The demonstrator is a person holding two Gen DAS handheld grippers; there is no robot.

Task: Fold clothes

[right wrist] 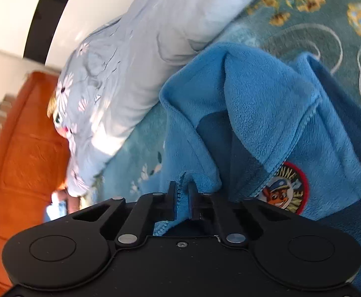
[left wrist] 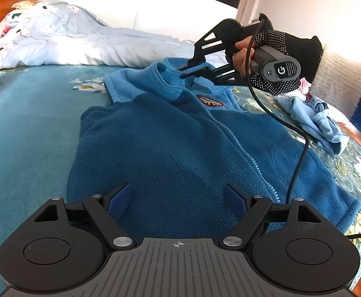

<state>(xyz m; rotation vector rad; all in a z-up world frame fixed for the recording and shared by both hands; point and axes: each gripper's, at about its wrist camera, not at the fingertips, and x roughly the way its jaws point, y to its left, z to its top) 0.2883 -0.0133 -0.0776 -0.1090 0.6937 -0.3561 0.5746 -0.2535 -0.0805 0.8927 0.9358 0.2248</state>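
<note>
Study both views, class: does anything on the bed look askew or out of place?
The blue fleece jacket lies flat, but its collar is askew, pinched at the zip edge by the right gripper. A crumpled light-blue garment sits unfolded beside it. The left gripper is open above the hem.

A home bedroom — a bed with floral teal bedspread (left wrist: 31, 113), crumpled pale quilt (left wrist: 64, 39) and orange wooden headboard (right wrist: 29, 153).

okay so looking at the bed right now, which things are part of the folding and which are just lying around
Part of the job:
- blue fleece jacket
- right claw, shut on the jacket's collar edge
- left claw, open over the jacket's hem

Just lying about:
- crumpled light-blue garment
- floral duvet
- teal bedspread
</note>
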